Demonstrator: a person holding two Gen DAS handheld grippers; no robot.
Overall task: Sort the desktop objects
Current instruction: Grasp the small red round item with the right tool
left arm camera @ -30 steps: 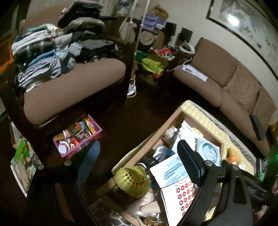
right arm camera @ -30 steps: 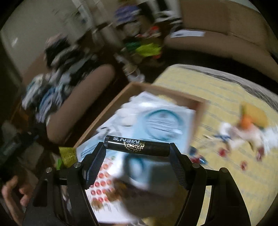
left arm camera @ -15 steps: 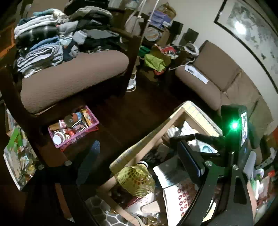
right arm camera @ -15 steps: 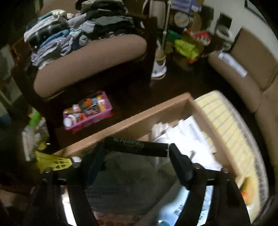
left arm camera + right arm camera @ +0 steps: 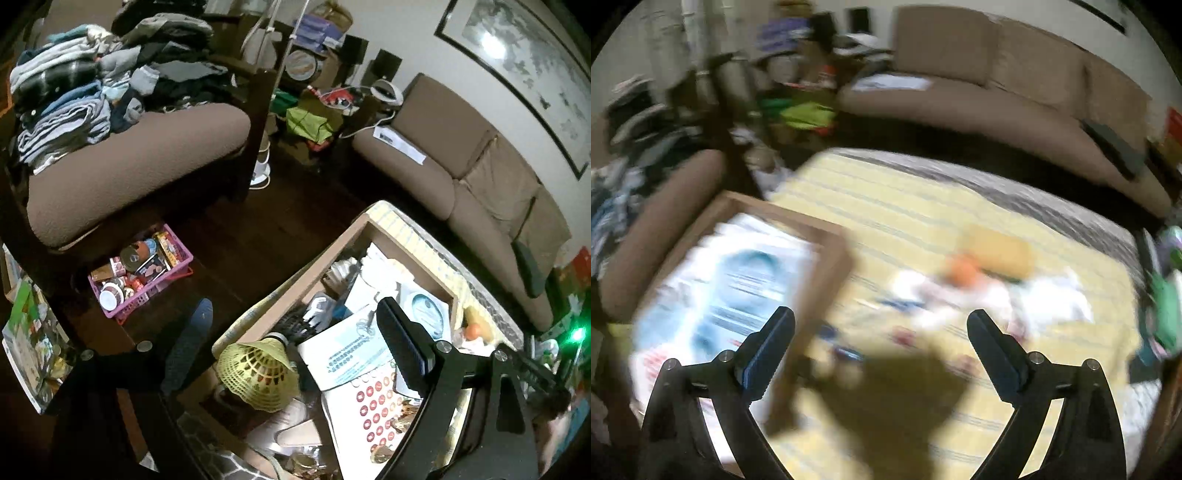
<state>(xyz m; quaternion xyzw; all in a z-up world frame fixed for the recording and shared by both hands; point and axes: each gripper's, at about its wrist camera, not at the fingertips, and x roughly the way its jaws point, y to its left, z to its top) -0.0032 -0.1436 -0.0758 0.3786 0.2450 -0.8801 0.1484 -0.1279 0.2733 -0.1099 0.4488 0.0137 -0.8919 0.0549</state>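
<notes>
The black "MEN'S" tube, previously held, is gone from the right tool [image 5: 881, 341]; jaws are opening, empty, over the yellow striped worktop [image 5: 923, 206]. The tube is presumed deposited in the shallow wooden tray [image 5: 831, 258].

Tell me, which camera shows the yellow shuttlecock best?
The left wrist view. There the yellow shuttlecock is sharp and near, at the near end of the wooden box, with its dark tip toward the box. In the blurred right wrist view I cannot find it.

No legible text, printed papers in the wooden box [image 5: 406, 246] too blurred
</notes>
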